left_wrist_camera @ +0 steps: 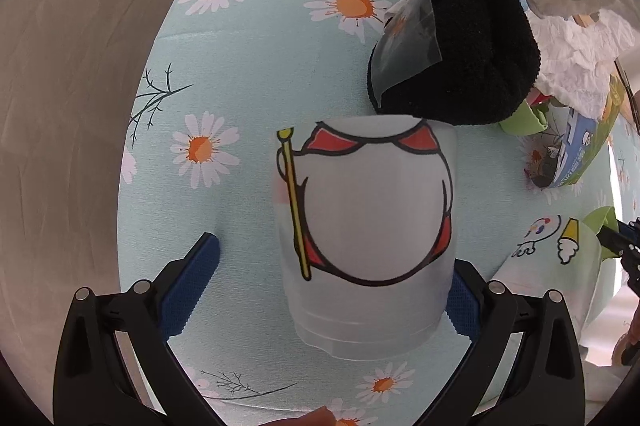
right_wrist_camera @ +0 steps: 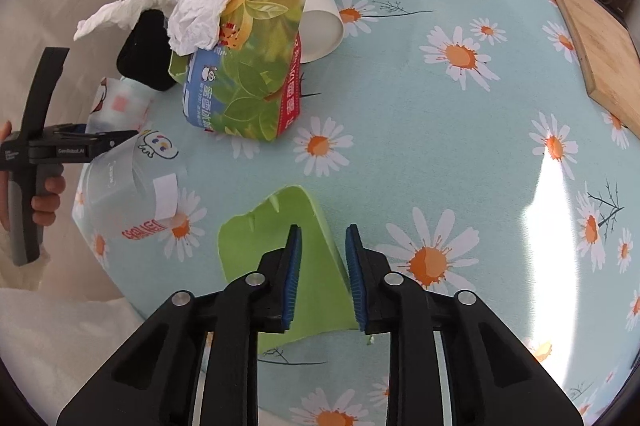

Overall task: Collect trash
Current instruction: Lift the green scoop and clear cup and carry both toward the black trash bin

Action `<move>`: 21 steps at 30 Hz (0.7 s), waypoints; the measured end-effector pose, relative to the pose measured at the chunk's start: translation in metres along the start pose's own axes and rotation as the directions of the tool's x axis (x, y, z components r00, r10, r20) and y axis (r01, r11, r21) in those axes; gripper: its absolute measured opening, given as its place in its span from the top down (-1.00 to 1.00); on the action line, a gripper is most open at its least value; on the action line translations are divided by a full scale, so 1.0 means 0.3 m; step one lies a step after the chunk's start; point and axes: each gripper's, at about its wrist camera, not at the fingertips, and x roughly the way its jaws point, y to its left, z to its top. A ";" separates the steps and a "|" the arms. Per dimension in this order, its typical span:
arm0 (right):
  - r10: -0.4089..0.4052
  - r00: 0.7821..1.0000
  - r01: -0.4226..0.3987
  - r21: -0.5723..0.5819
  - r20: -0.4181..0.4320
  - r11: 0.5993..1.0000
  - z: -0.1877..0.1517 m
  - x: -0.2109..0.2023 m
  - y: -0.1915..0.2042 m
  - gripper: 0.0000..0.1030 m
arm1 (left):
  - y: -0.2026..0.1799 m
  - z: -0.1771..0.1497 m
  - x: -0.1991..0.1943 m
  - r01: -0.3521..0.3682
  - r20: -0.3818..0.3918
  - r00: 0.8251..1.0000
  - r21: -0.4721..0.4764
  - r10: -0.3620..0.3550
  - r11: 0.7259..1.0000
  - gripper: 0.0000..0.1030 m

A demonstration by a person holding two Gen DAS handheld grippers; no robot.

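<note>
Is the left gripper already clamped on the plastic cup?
No. The left gripper stands wide open around the plastic cup, its left pad clear of it.

A round table under a pale blue daisy-print cloth (right_wrist_camera: 460,145) fills most of both views. Beyond its edge, at the left of each frame, lies a plain beige floor (left_wrist_camera: 72,85). A bright patch of light (right_wrist_camera: 556,209) falls across the cloth at the right of the right wrist view, and a wooden board (right_wrist_camera: 596,45) lies at the upper right.
</note>
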 end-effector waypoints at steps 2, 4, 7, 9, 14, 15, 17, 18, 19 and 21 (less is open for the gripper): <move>0.013 1.000 -0.013 0.008 -0.015 1.000 0.002 0.013 -0.006 0.90 | -0.011 0.006 0.006 -0.014 0.014 1.000 0.040 0.014 0.999 -0.92; 0.015 1.000 -0.015 0.008 -0.008 1.000 0.002 0.010 -0.005 0.93 | -0.007 0.011 0.010 -0.013 0.013 1.000 0.042 0.012 0.999 -0.92; 0.027 1.000 -0.027 0.011 -0.010 1.000 -0.003 0.009 -0.011 0.93 | -0.004 0.004 0.011 -0.012 0.040 0.999 0.048 0.010 0.999 -0.92; 0.036 0.999 -0.036 0.019 -0.007 0.999 -0.009 0.005 -0.016 0.93 | -0.005 -0.002 0.011 -0.009 0.062 0.998 0.087 0.003 0.996 -0.92; 0.041 0.999 -0.041 0.042 0.012 0.998 -0.023 0.006 -0.020 0.93 | -0.008 -0.010 0.003 -0.005 0.051 0.999 0.090 0.000 0.996 -0.91; 0.039 0.999 -0.039 0.046 0.018 0.998 -0.025 0.004 -0.020 0.93 | -0.018 -0.022 0.000 -0.006 0.054 0.999 0.091 0.001 0.996 -0.89; 0.037 0.999 -0.039 0.055 0.028 0.998 -0.030 0.000 -0.021 0.93 | -0.023 -0.022 -0.021 0.001 0.072 0.997 0.109 -0.009 0.994 -0.56; 0.038 0.999 -0.040 0.060 0.032 0.997 -0.034 -0.002 -0.021 0.93 | -0.025 -0.018 -0.042 0.004 0.082 0.997 0.116 -0.014 0.993 -0.19; 0.039 0.999 -0.041 0.064 0.035 0.997 -0.036 -0.006 -0.020 0.93 | -0.019 -0.012 -0.049 0.017 0.073 0.997 0.114 -0.025 0.993 -0.19; 0.042 0.998 -0.044 0.063 0.042 0.997 -0.041 -0.010 -0.017 0.93 | -0.016 -0.005 -0.050 0.028 0.054 0.998 0.129 -0.036 0.991 -0.16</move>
